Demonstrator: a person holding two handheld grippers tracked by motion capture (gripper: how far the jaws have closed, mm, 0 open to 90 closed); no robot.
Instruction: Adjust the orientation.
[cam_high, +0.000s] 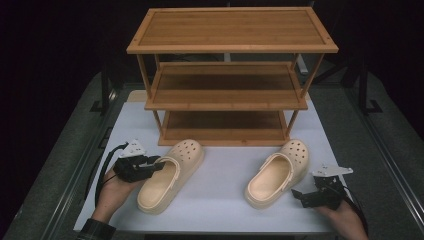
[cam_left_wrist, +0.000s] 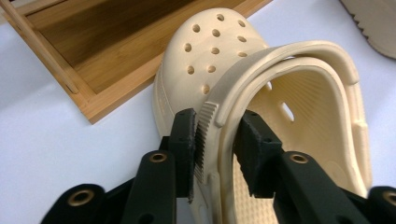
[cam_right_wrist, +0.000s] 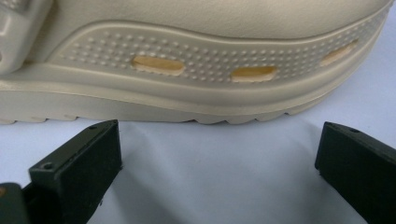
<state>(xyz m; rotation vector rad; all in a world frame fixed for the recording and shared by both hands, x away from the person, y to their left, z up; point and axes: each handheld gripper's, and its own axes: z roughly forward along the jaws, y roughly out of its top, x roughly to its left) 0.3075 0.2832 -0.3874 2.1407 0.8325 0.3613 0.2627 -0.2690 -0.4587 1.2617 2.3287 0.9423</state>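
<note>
Left hand-held gripper (cam_left_wrist: 215, 140) — clamped on the left cream foam clog's (cam_high: 170, 175) heel-side rim; lift it level. Right hand-held gripper (cam_right_wrist: 219, 154) — released beside the right cream clog (cam_right_wrist: 196, 60).

We see the white table (cam_high: 220, 200) brightly lit from above, dark surroundings, soft shadows, and slightly blurred close-ups.

- Looks like a lab or recording setup, not a home.
- White table (cam_high: 220, 210) lit from above, black unlit surround on all sides.
- Grey carpeted floor (cam_high: 380, 165) at 3 and 9 o'clock, dark metal stand legs (cam_high: 367, 92) at 2 and 10 o'clock.
- Props staged: bamboo three-tier rack (cam_high: 230, 75) at 12 o'clock, two cream clogs (cam_high: 172, 175) in front.
</note>
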